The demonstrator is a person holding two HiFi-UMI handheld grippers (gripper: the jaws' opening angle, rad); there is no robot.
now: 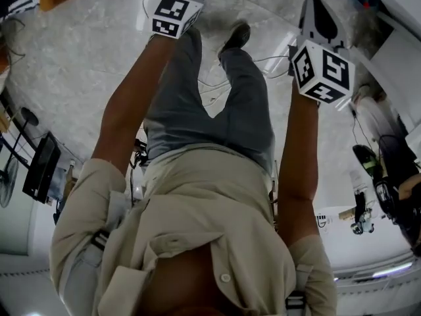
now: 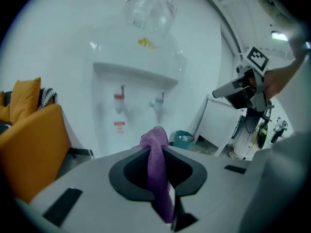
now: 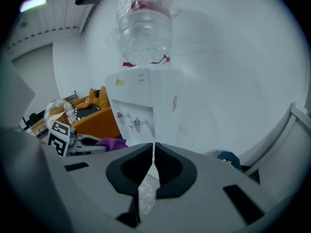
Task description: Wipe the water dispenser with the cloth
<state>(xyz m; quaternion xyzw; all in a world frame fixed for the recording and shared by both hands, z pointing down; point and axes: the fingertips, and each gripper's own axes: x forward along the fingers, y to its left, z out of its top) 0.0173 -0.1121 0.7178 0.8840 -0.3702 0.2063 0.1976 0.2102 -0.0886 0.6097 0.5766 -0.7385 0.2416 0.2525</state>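
Observation:
The white water dispenser (image 2: 133,89) stands against the wall straight ahead of my left gripper (image 2: 156,148), apart from it, with a clear bottle (image 2: 149,8) upside down on top and a red tap (image 2: 119,100) and a blue tap (image 2: 158,102) on its front. My left gripper is shut on a purple cloth (image 2: 158,171), which sticks up above the jaws and hangs below them. My right gripper (image 3: 153,145) is shut with nothing in it and faces the dispenser (image 3: 146,101) from its right side. The left gripper's purple cloth (image 3: 112,142) shows low on the left.
An orange sofa (image 2: 29,144) stands left of the dispenser. A teal bin (image 2: 183,139) and a white cabinet (image 2: 218,125) stand to its right. The head view looks down my own body onto a pale marble floor (image 1: 79,58); both marker cubes (image 1: 172,13) are near the top.

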